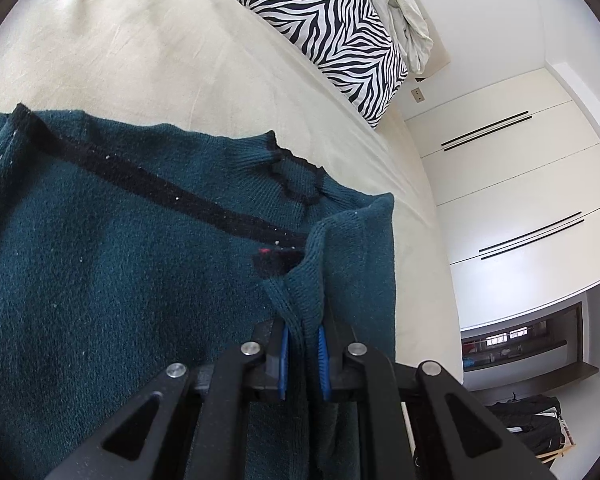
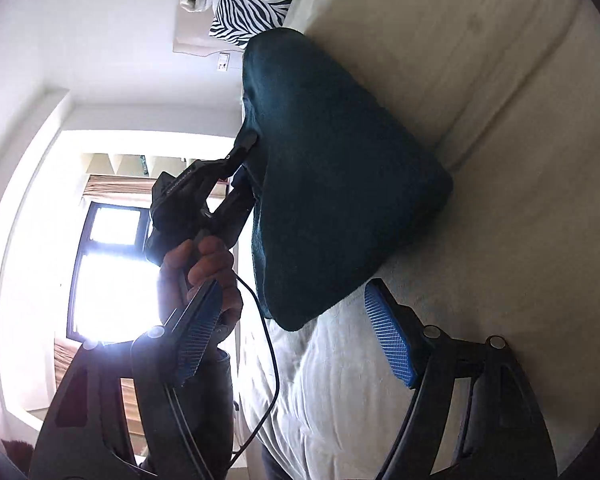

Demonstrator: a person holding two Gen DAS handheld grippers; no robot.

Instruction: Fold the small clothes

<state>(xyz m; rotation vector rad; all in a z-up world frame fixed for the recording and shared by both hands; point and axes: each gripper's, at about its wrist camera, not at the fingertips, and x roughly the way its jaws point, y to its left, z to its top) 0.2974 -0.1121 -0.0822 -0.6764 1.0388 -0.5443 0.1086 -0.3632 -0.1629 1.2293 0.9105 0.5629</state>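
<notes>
Left hand-held gripper (image 1: 303, 354) clamped on teal sweater (image 1: 112, 264) edge over bed (image 1: 140, 48); only right view shows right hand-held gripper (image 2: 300, 344) w/ fingers apart

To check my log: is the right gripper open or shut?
Open: the right gripper shows blue pads far apart, nothing between them.

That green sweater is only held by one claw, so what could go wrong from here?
1. The left claw pinches only a narrow bunch of the green sweater at its edge; the knit might slip out or stretch as it is lifted.
2. The right claw is open and holds nothing, so the sweater's free corner hangs unsupported and the fold may come out crooked.
3. The sweater sits near the edge of the bed; it could slide off.
</notes>
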